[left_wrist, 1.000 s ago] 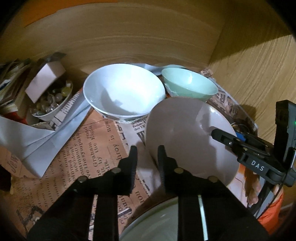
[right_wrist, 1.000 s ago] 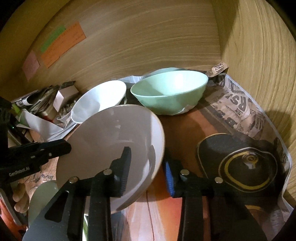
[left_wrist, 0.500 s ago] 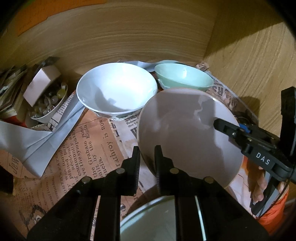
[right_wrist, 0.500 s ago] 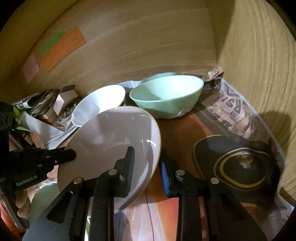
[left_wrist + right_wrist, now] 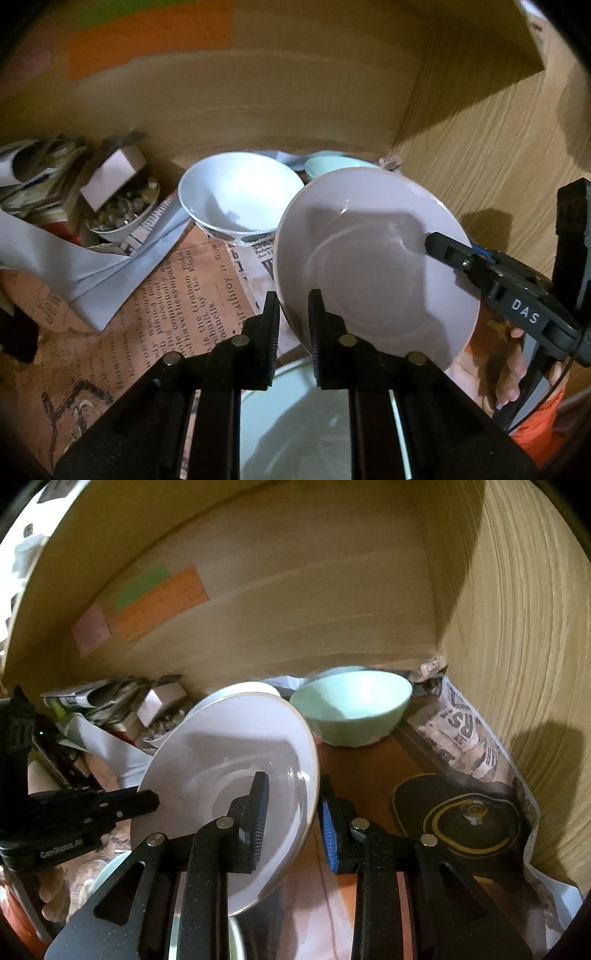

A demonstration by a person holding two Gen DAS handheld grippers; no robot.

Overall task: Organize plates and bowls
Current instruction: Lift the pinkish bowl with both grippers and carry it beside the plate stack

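A pale white plate point(image 5: 376, 266) hangs tilted above the newspaper-lined shelf, held by both grippers. My left gripper point(image 5: 293, 325) is shut on its near left rim, and my right gripper point(image 5: 293, 819) is shut on the opposite rim. The right gripper's tip point(image 5: 443, 251) shows over the plate point(image 5: 221, 757) in the left wrist view, and the left gripper's tip point(image 5: 147, 801) shows in the right wrist view. Behind the plate stand a white bowl point(image 5: 240, 195) and a mint green bowl point(image 5: 354, 705). A pale green plate point(image 5: 295, 417) lies below the grippers.
Wooden walls close the back point(image 5: 295, 590) and the right side point(image 5: 517, 646). A black lid with a yellow ring point(image 5: 465, 816) lies at the right. At the left are a small bowl of glass beads point(image 5: 118, 214), a stack of papers point(image 5: 37, 177) and a grey sheet point(image 5: 74, 266).
Both grippers closed tighter on the plate's rim and rose with it. The plate now stands higher and covers more of the two bowls behind it.
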